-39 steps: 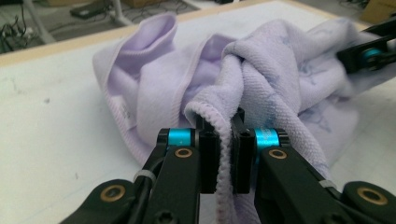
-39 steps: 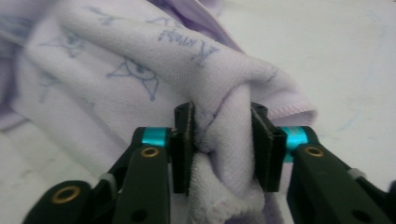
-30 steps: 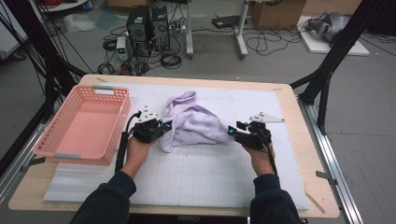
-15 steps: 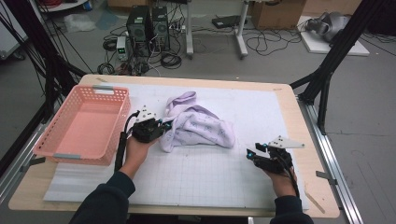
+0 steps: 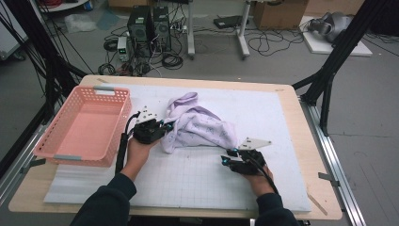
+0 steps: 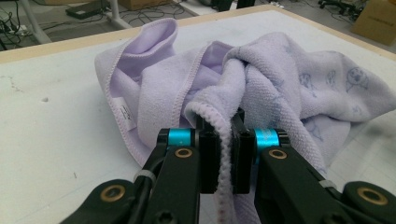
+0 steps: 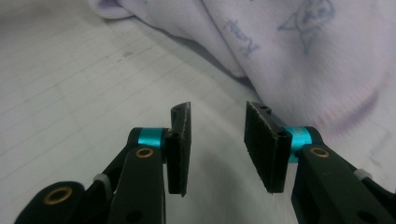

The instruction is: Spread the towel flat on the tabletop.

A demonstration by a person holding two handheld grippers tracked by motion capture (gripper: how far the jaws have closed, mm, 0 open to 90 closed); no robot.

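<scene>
Left gripper pinching towel hem, mat open

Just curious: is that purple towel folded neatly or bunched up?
Bunched up: the towel lies crumpled in loose folds, its hem pinched in the left gripper.

Lilac terry-cloth towel: soft, matt looped pile, stitched hem, faint printed figures, small white woven label.
Black plastic left gripper: semi-gloss arms, brass-coloured rivets, blue anodised metal collars, ribbed matt pads.
White gridded mat: smooth, matt, lightly scuffed.
Pale wooden table: bare smooth edge.
Pink perforated plastic basket, left edge: slightly glossy.
</scene>
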